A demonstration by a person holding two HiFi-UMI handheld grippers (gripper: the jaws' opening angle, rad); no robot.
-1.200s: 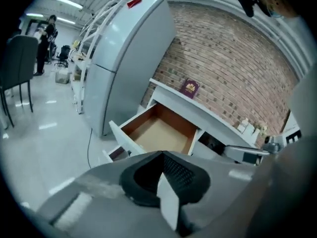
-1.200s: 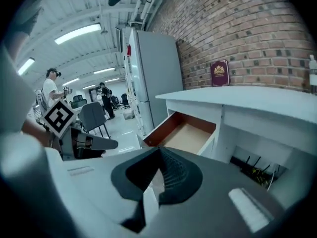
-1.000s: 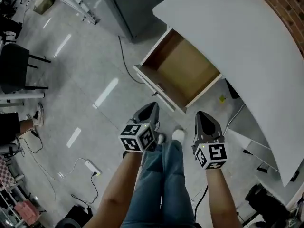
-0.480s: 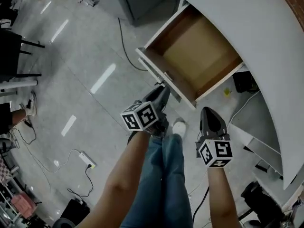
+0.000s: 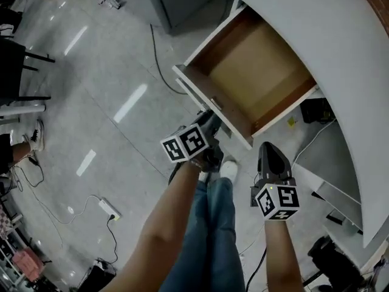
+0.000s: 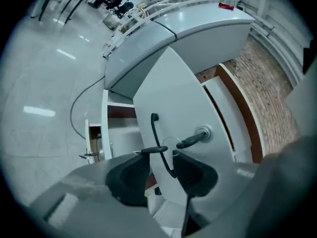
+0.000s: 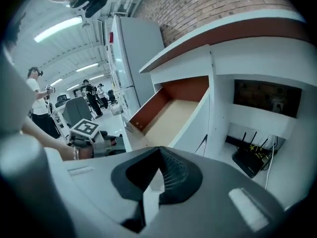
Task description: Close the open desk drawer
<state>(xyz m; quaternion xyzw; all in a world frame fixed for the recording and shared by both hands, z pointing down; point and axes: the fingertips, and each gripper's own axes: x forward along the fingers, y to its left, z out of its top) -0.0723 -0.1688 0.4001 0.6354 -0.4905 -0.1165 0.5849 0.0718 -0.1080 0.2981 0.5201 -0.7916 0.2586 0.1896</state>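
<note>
Black drawer handle (image 6: pixel 155 140) sits inside the left claw (image 6: pixel 163 157), just spreading wide; right claw (image 7: pixel 158 150) pressed together.

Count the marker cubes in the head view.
2. Left cube rides the left gripper by the open drawer; right cube rides the right gripper, lower right. None appears hidden.

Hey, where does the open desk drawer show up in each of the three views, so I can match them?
Head view: the drawer is upper centre-right, wooden inside showing.
Left gripper view: the drawer front fills the centre, seen close up.
Right gripper view: the drawer sits at centre, inside showing.
Shared landmark: the brick wall, top right in head view, right in left gripper view, top in right gripper view.
</note>
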